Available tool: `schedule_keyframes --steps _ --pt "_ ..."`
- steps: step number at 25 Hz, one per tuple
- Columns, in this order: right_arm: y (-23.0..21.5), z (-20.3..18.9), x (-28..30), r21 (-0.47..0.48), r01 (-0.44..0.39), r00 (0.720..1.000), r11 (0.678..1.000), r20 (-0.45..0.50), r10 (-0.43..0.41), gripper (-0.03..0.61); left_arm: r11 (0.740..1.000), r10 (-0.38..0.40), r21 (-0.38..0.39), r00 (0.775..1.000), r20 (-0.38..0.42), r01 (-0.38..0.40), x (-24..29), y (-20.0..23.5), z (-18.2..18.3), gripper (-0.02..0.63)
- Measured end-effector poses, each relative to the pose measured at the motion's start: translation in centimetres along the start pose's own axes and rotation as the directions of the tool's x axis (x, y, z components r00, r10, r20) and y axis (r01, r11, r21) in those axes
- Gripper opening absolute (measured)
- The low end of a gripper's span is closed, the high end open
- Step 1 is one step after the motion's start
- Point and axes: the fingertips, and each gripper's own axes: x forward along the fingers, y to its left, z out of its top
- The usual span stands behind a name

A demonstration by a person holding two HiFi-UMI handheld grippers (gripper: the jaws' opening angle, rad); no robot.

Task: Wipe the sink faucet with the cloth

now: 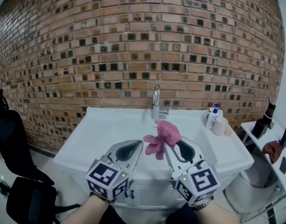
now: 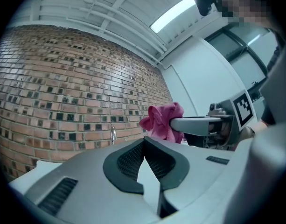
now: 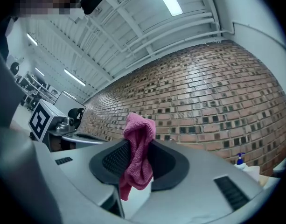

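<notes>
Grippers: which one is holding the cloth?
The right gripper: the pink cloth is pinched between its jaws. The left gripper is shut with nothing in it.

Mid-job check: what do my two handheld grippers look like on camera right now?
The left gripper and right gripper are smooth light-grey plastic shells, with black textured pads lining the jaws. Each carries a white cube of black square markers with a small green light.

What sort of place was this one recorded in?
Likely a wash area in an industrial-style building: a white sink counter with a faucet against a brick wall, a soap bottle on it, a strip light overhead.
</notes>
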Motion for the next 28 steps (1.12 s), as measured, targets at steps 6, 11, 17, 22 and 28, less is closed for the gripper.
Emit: schedule_keyframes --steps 6,11,17,22,28 --pt "-2.9 -0.5 3.8 -0.003 0.015 1.0 1.0 -0.01 -0.015 0.123 1.0 -0.016 0.013 1.0 -0.012 0.016 4.1 2.9 0.0 0.0" --pt "-5.6 -0.7 6.5 -0.027 0.028 0.999 0.999 -0.018 -0.029 0.123 1.0 -0.023 0.004 0.999 -0.034 0.023 6.9 4.5 -0.5 0.0" --pt "-7.8 -0.2 9.9 -0.067 0.036 0.999 0.997 -0.009 -0.036 0.123 1.0 -0.016 0.018 0.999 -0.035 0.017 9.7 6.9 -0.6 0.0" --pt "-9.8 -0.4 12.5 -0.083 0.046 0.998 0.995 -0.027 -0.048 0.123 1.0 -0.017 0.015 1.0 -0.025 0.017 12.2 8.4 -0.3 0.0" --pt "-10.3 -1.0 14.4 -0.099 0.039 0.999 0.994 -0.026 -0.042 0.123 1.0 -0.004 0.013 1.0 -0.027 0.004 13.5 9.4 -1.1 0.0"
